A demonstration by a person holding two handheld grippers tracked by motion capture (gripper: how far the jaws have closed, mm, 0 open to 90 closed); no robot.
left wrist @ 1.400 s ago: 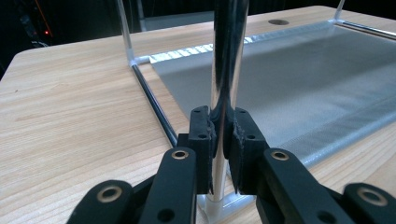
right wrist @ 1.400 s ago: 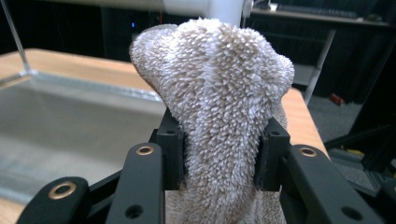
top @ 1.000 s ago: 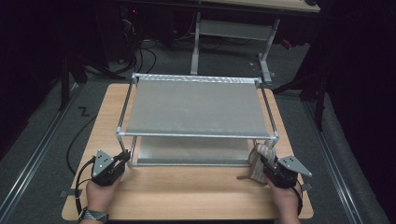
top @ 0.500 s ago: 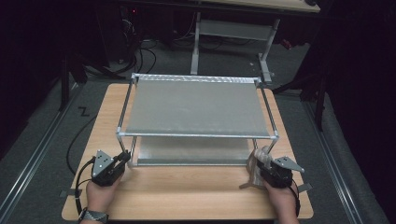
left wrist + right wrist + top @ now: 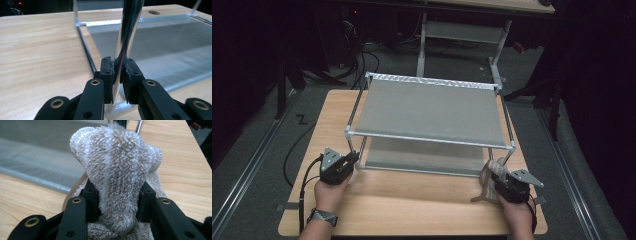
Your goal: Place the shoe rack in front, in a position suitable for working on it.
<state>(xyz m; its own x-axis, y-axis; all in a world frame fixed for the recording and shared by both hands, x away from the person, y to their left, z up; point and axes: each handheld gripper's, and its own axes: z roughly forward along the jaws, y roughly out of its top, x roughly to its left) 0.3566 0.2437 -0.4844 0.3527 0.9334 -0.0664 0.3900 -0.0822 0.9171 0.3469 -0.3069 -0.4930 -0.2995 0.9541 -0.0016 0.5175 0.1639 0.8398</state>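
Note:
A two-shelf metal rack (image 5: pixel 427 112) with grey mesh shelves stands on the wooden table (image 5: pixel 412 197). My left gripper (image 5: pixel 353 160) is at its front left corner. In the left gripper view the pads (image 5: pixel 107 72) of that gripper (image 5: pixel 119 68) clamp the rack's shiny upright post (image 5: pixel 127 32); the jaws have just been opening a touch, with the post still pinched between them. My right gripper (image 5: pixel 493 176) sits by the front right corner, shut on a bunched beige towel (image 5: pixel 488 172). Its jaws (image 5: pixel 116 193) have eased a little, and the fluffy towel (image 5: pixel 115 162) still bulges between them.
The rack's lower shelf (image 5: pixel 422 157) lies close to the tabletop, behind both grippers. Bare wood runs along the table's front edge between the person's hands. Dark floor, cables (image 5: pixel 294 155) and another frame (image 5: pixel 462 35) surround the table.
My left hand has moved forward and right, onto the rack's front left post. The right hand with the towel has barely shifted.

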